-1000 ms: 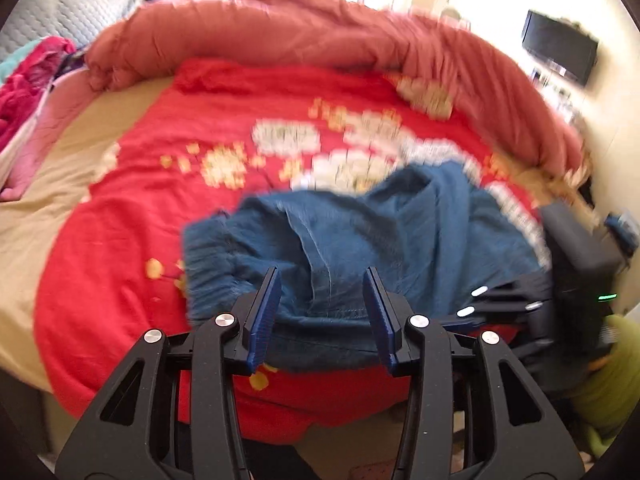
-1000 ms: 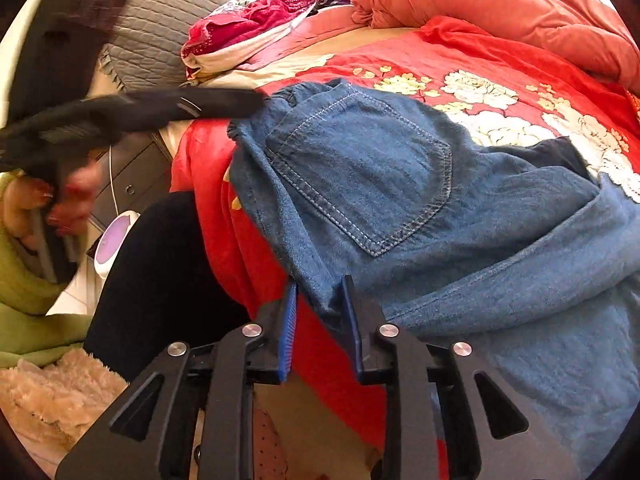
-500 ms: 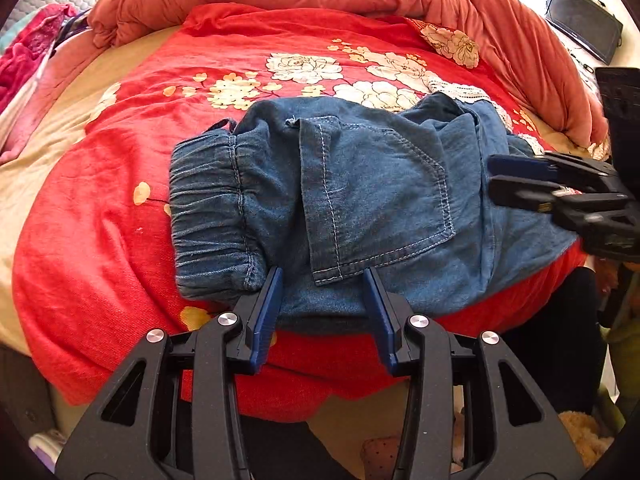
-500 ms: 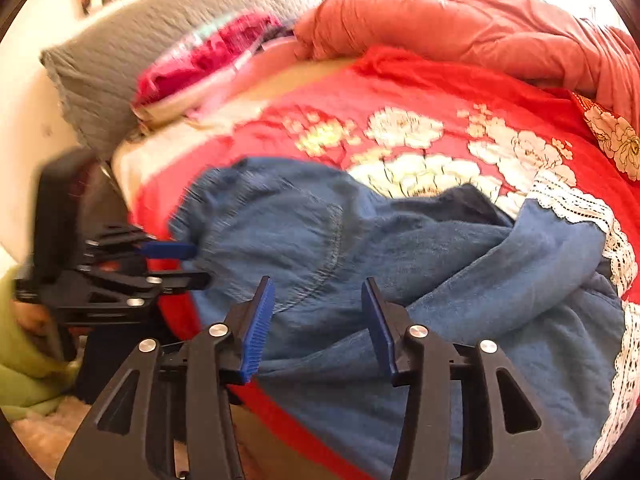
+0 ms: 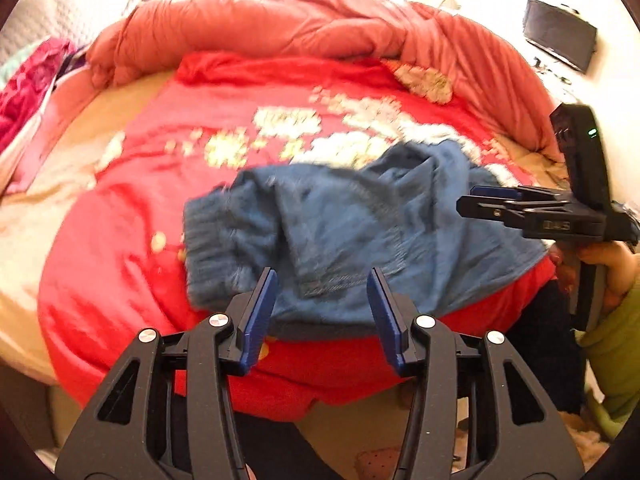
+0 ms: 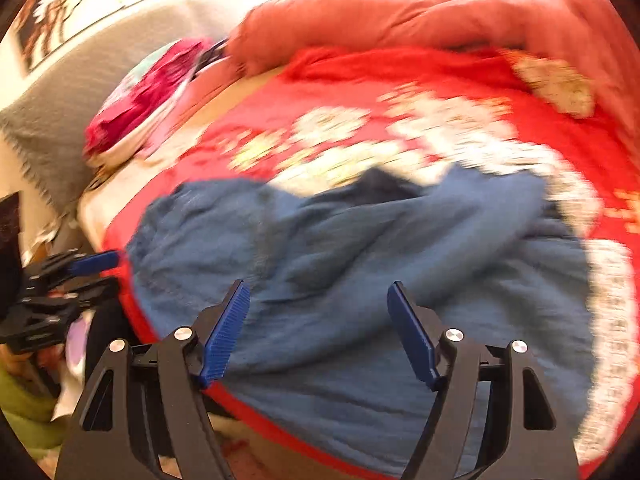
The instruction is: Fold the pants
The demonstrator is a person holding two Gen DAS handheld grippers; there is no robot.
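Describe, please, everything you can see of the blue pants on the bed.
The blue pants look like soft denim, with a gathered elastic waistband at their left end and a stitched back pocket facing up. They lie bunched and creased on the red floral bedspread, near its front edge, partly folded over themselves. Both views are blurred. Neither the left gripper nor the right gripper holds them; both stand open.

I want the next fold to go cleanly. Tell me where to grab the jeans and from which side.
Probably best to take the jeans at the gathered elastic waistband, the thick ribbed end on the left. Bring the open left gripper in low from the near bed edge, where the denim overhangs the red blanket. That bunched band should give the fingers something firm. The frames are blurred, so finer seams are unclear.
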